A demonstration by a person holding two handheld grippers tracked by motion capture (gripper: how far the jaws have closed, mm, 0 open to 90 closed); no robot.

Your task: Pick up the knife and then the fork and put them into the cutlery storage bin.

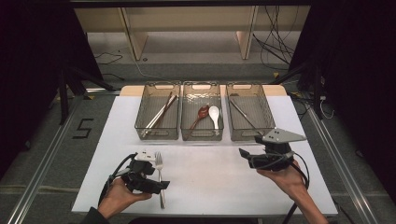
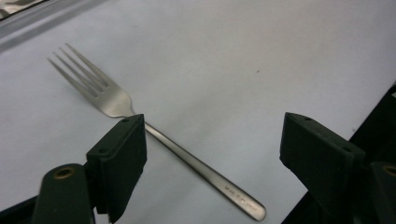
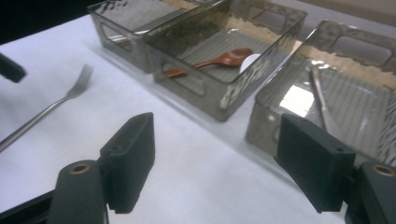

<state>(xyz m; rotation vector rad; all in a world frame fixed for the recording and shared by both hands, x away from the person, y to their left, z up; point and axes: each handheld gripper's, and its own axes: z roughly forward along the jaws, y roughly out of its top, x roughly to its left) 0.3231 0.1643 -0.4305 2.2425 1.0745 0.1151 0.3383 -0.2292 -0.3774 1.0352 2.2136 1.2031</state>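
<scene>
My left gripper (image 1: 156, 184) sits in the lower left of the high view, jaws spread wide and holding nothing. In the left gripper view the fork (image 2: 154, 135) lies flat on the white table (image 2: 261, 56), running from its tines in the upper left down to the handle end at the bottom centre. Its shaft passes just behind my left-hand jaw there, while the other jaw stands well clear at the right edge; the pads do not press on it. From above, the fork (image 1: 159, 175) lies in the lower left, tines pointing away from me, with my left gripper across its handle.

My right gripper (image 1: 247, 156) is at the right of the high view, a little above centre height, with its grey plate on top. Its jaws are wide apart and nothing is between them. In the right gripper view they frame bare table, with the fork (image 3: 51, 107) off at the left edge.

Farther off, in the upper middle of the high view, three clear bins stand side by side. The left bin (image 1: 158, 136) holds long thin utensils laid diagonally. The middle bin (image 1: 201, 136) holds a brown spoon (image 1: 201, 113) and a white spoon (image 1: 214, 114), close together. The right bin (image 1: 268, 112) holds a thin dark utensil (image 1: 242, 113).
</scene>
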